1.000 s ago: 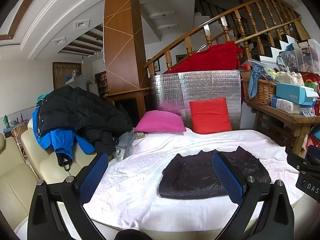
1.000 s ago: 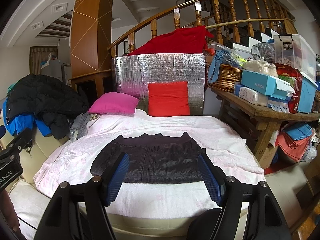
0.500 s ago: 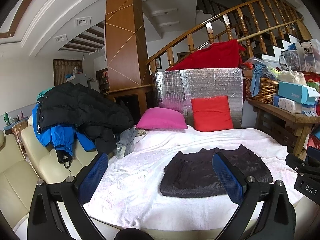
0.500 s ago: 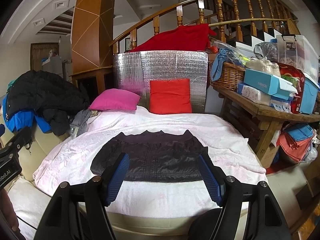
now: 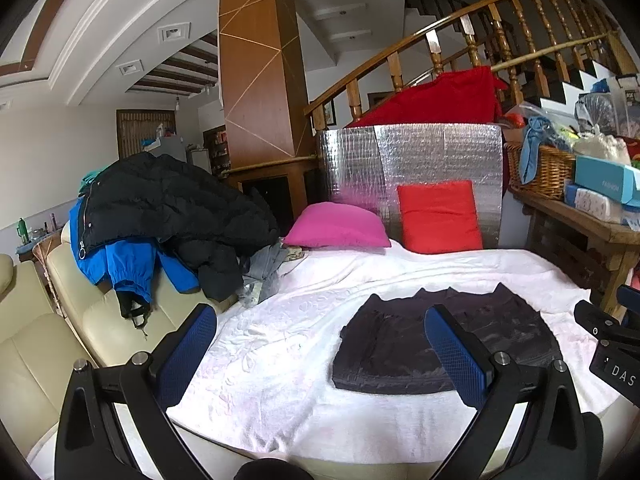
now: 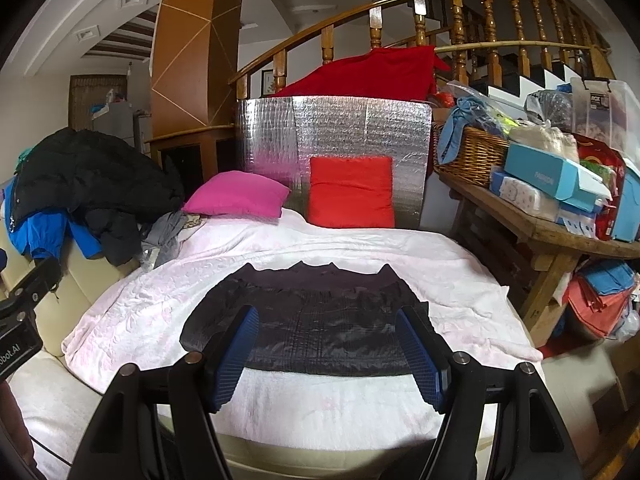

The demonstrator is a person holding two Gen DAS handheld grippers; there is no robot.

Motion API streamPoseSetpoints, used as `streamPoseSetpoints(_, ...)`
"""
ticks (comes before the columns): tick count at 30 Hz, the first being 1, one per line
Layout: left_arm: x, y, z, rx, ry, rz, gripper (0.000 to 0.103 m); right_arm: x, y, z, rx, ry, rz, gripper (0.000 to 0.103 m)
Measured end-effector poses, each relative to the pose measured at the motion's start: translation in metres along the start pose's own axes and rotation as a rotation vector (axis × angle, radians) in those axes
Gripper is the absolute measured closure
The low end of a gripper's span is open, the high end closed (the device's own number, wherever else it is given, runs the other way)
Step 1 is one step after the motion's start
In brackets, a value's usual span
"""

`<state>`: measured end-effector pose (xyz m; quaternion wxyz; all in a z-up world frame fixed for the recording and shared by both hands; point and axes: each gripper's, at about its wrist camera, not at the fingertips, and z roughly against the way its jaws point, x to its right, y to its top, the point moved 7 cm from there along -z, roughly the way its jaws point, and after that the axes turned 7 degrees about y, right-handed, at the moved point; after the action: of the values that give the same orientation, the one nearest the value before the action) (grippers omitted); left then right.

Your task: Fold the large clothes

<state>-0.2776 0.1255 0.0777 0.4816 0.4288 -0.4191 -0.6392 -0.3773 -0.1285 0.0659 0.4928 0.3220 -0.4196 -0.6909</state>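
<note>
The dark jacket (image 6: 320,316) lies flat and partly folded on the white blanket (image 6: 360,240) of the bed, sleeves tucked in. Since a second ago both views have drawn slightly nearer; nothing on the bed has moved. The left hand-held gripper (image 5: 320,344) and right hand-held gripper (image 6: 326,348) hover above, jaws apart, empty. The next fold likely comes soon.

soft, even daylight filled both views, with no hard shadows. the white blanket (image 6: 352,412) looked nearly blown out near the front edge. the silver foil panel (image 6: 340,136) caught a patchy sheen. fisheye bending curved the edges, corners vignetted to black; focus was fairly sharp throughout.
</note>
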Motion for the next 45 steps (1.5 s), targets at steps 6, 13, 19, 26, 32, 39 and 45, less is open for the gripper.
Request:
streamPoseSetpoints(6,0.009,0.0,-0.016,-0.021,0.008,-0.012,0.0,0.001,0.001,-0.02,-0.013,-0.006,0.018,0.028)
streamPoseSetpoints(13,0.021,0.001,-0.029,-0.032,0.0,-0.024,0.0,0.008,0.004,-0.037,-0.017,-0.021,0.024,0.028)
streamPoseSetpoints(19,0.027,0.003,-0.039,-0.041,-0.006,-0.028,0.0,0.014,0.006,-0.048,-0.03,-0.031,0.018,0.028)
streamPoseSetpoints(26,0.028,0.004,-0.045,-0.047,-0.016,-0.02,0.0,0.012,0.006,-0.054,-0.042,-0.045,0.023,0.028)
streamPoseSetpoints(32,0.031,0.003,-0.047,-0.049,-0.032,-0.021,0.0,0.013,0.004,-0.054,-0.051,-0.058,0.018,0.028)
streamPoseSetpoints(39,0.031,0.003,-0.054,-0.058,-0.021,-0.017,0.0,0.011,0.004,-0.06,-0.056,-0.053,0.021,0.028)
streamPoseSetpoints(45,0.036,0.002,-0.069,-0.08,-0.011,-0.022,0.0,0.017,0.005,-0.079,-0.082,-0.044,0.012,0.028)
